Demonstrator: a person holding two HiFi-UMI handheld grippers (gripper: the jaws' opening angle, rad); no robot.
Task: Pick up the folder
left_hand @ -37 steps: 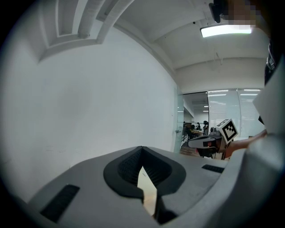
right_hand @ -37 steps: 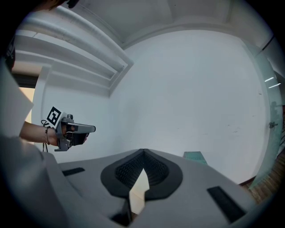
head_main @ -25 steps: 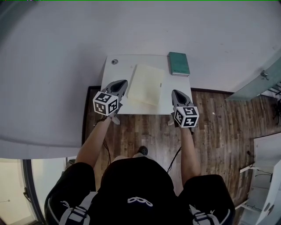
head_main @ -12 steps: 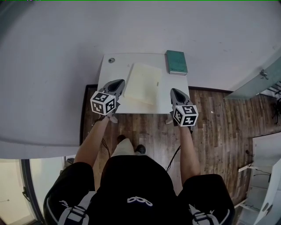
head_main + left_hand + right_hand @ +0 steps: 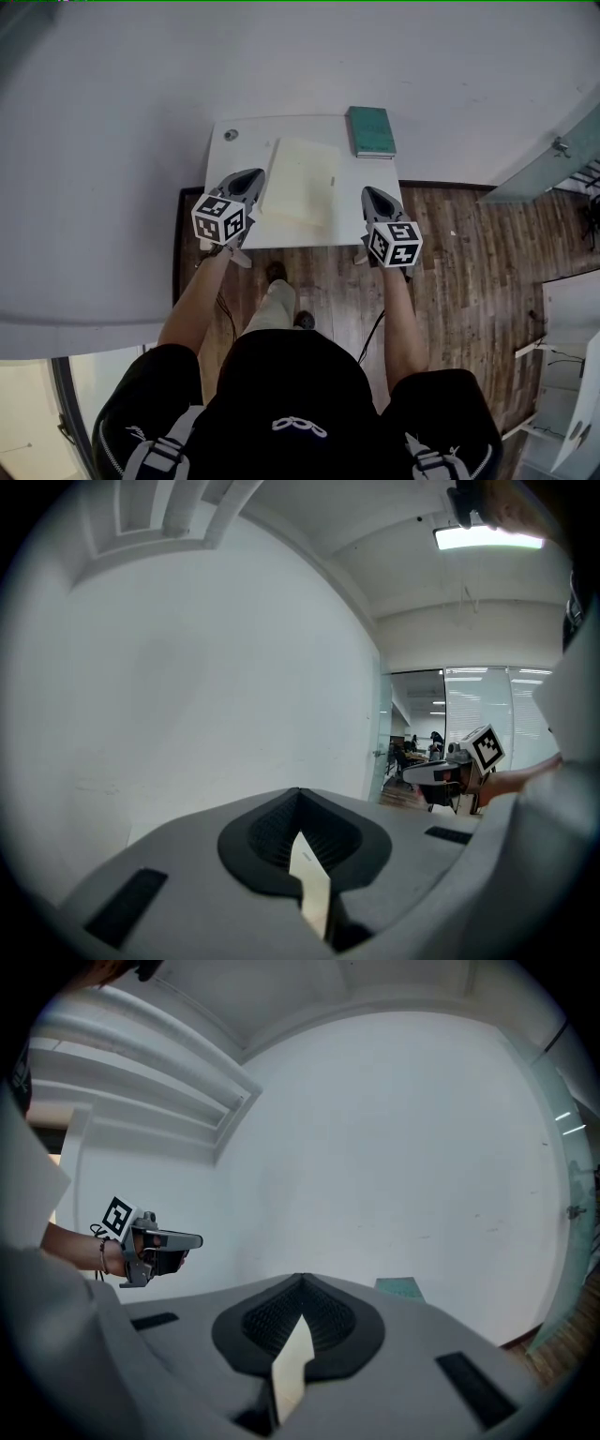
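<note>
"Pale yellow card, the folder (image 5: 300, 180). Where does it lie?"

"Flat on the white table (image 5: 239, 155), about the middle and turned a little askew to the edges. A green book (image 5: 371, 132) sits at the far right corner, well apart from it, and a small round thing (image 5: 231, 135) is at the far left corner."

"And the person's two tools?"

"The left gripper (image 5: 253, 175) hangs over the near left part of the table, its tip just beside the folder's left edge. Whether it touches cannot be told from above. The right gripper (image 5: 369, 193) is over the near right part, close to the folder's right edge with a strip of bare table between. Both point away from the person, only slightly downward."

"Are the tongs clenched or released?"

"Clenched, both of them. In each gripper view the dark ribbed pads meet along one seam, and the folder is not between them. A pale sliver shows low in each seam; what it is cannot be made out."

"So the folder rests on the table alone?"

"Yes, it lies there with neither tool gripping it."
</note>
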